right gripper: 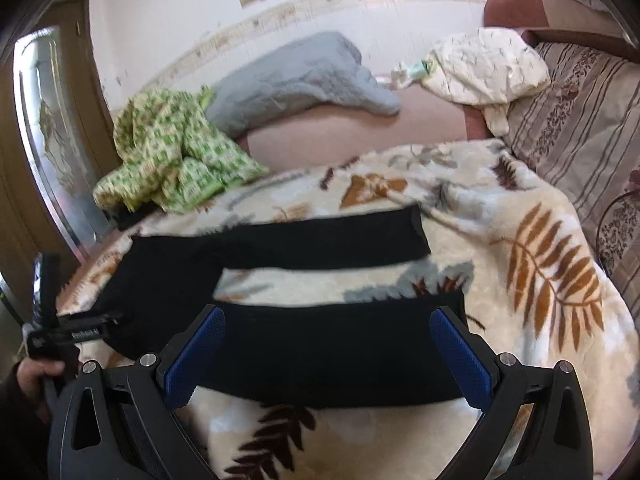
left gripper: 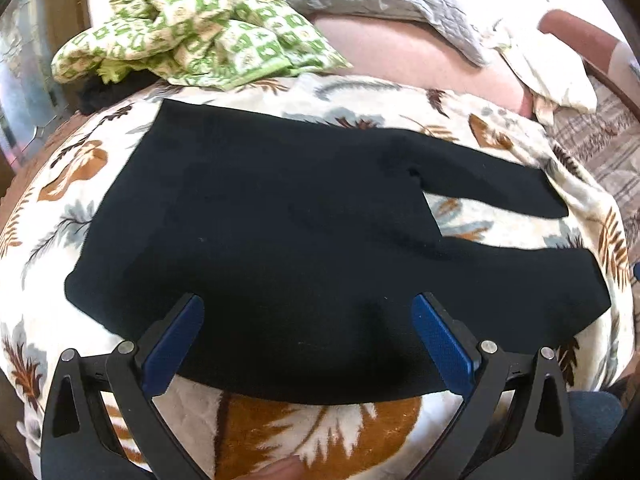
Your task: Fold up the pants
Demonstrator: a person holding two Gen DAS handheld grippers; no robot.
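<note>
We see the black pants (left gripper: 280,240) spread flat on a fleece blanket (left gripper: 500,132) w/ a leaf print in brown and grey. The two legs lie apart, and a strip of blanket shows between them. In the left wrist view the waist part is to the left and the legs go to the right.

The left gripper (left gripper: 306,312) hangs over the near edge of the pants, about at the near leg and hip part. Its jaws stand wide open, blue pads facing each other, nothing between them but the cloth underneath. We cannot tell if the tips touch the fabric.

The right gripper (right gripper: 326,322) is over the near leg, toward its end. Jaws also wide apart, holding nothing. In the right wrist view the left gripper shows at the left edge, and a hand (right gripper: 38,370) grips its handle.

Behind the pants, at the far left, lies a crumpled green-and-cream cloth (left gripper: 192,28), just beside the waist corner but we cannot say if it touches. Farther back a grey quilted pillow (right gripper: 296,76) leans near the wall, and a cream cloth (right gripper: 484,66) sits to the right, well apart from the pants. A striped brown cover (right gripper: 580,120) is at the right side.
</note>
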